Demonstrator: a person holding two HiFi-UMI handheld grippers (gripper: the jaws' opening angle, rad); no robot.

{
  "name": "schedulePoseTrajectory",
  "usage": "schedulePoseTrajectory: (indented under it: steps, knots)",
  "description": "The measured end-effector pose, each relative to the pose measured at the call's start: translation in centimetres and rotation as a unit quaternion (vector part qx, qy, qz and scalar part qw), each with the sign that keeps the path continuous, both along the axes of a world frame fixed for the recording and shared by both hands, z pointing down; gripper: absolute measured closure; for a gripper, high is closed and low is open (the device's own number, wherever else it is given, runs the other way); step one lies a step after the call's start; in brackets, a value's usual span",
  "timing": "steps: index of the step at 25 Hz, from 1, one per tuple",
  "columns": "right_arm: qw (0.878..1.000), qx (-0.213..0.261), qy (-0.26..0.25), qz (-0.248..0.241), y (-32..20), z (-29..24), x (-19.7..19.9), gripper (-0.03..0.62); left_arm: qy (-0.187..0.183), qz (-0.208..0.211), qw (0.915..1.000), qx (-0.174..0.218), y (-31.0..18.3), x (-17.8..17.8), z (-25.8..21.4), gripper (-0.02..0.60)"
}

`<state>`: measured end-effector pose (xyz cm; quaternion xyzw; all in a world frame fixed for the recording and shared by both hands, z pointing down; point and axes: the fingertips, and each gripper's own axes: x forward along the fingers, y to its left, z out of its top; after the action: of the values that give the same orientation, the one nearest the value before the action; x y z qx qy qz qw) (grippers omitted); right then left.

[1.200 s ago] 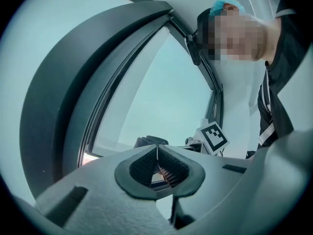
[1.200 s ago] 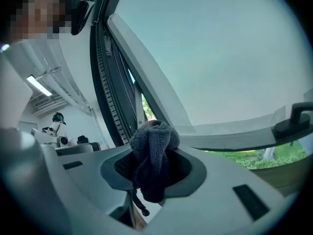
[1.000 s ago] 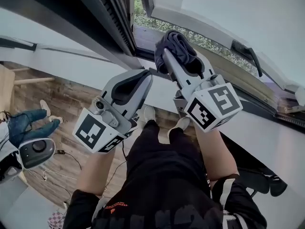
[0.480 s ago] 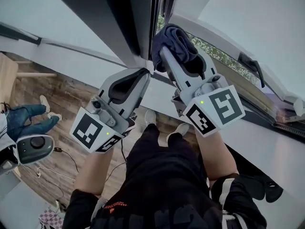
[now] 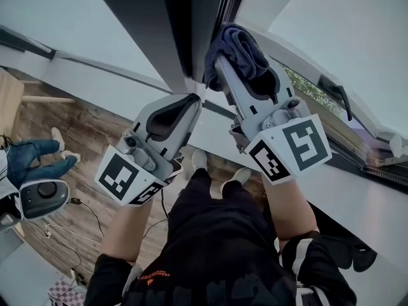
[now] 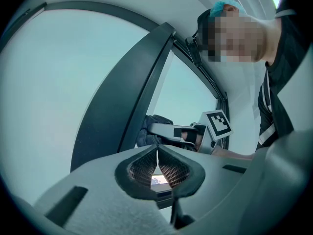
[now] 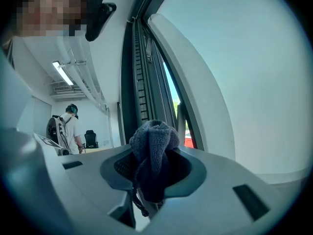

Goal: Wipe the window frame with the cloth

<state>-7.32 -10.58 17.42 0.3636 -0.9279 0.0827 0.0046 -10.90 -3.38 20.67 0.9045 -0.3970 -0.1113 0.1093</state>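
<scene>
Right gripper is reaching up toward the top middle of the head view, with the forearm stretched out under it and the marker cube facing back at the camera. Its jaws are clamped on a bunched dark blue-grey cloth. In the right gripper view the cloth puffs out past the jaw tips and fills the gap between them. The wad sits right at the dark upright of the window frame, just beside its right edge, but it's hard to tell whether it's actually pressing on it.

Left gripper sits lower and to the left, angled up at the same upright, with its tip close under the frame. Its jaws are together with the tips meeting, and nothing is between them in the left gripper view. From that view the frame runs up as a dark diagonal bar, with the right gripper and the cloth just past it.

A window handle shows on the pale sash at the right of the head view, with wooden floor at lower left. Another person stands far back in the room in the right gripper view.
</scene>
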Motion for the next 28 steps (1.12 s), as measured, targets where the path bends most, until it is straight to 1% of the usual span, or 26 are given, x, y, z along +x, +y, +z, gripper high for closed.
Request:
schedulePoseTrajectory:
  steps: [9,16,20,28]
  knots:
    - [1.000,-0.020,-0.005,0.005,-0.1,3.0,0.1,0.479,0.000,-0.002,0.9995,-0.030,0.0,0.1,3.1,0.557]
    - [1.000,-0.024,0.004,0.012,0.0,5.4,-0.2,0.479,0.002,0.001,0.9988,-0.049,0.2,0.4,5.4,0.557]
    - [0.999,-0.034,0.009,0.015,0.1,7.0,-0.3,0.479,0.001,-0.001,0.9980,-0.063,0.3,0.3,6.6,0.557]
    - [0.999,-0.045,0.013,0.023,0.0,10.1,-0.3,0.480,-0.005,0.001,0.9969,-0.078,0.4,0.5,8.4,0.557]
